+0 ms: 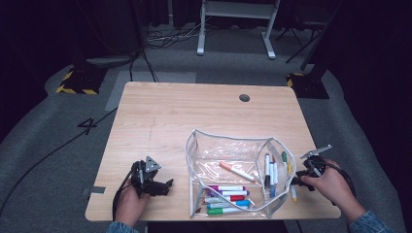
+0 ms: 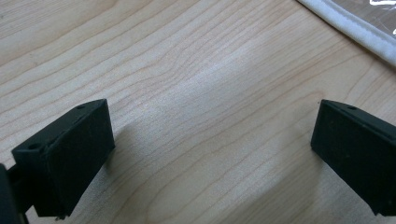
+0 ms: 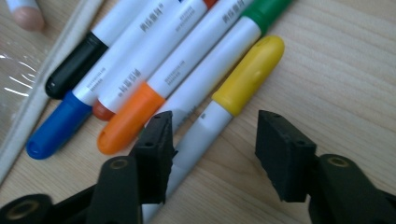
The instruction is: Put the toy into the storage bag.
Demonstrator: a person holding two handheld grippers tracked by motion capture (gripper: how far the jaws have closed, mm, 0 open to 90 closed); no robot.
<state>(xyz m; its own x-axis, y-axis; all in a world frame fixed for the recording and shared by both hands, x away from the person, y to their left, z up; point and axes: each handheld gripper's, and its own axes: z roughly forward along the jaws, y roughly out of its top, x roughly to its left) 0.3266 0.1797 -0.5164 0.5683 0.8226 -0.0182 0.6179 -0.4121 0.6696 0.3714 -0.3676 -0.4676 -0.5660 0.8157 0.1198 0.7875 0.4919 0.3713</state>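
Our right gripper (image 3: 212,149), jaws spread and not yet pressing, straddles the yellow-capped marker (image 3: 224,109) lying on the wooden table (image 1: 160,116) beside the clear pouch (image 1: 194,160); next we judge the jaws must close on its white barrel. Our left gripper (image 2: 210,144) rests spread and empty over bare wood, with grey carpet (image 1: 48,145) and dark surroundings beyond.

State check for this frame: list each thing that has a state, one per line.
clear pouch: open, lying flat on the table.
markers in the pouch: capped, lying flat.
yellow-capped marker: capped, on bare wood beside the pouch, its barrel between the right jaws, not clamped.
left gripper: open over bare wood, nothing between the jaws.
right gripper: open.
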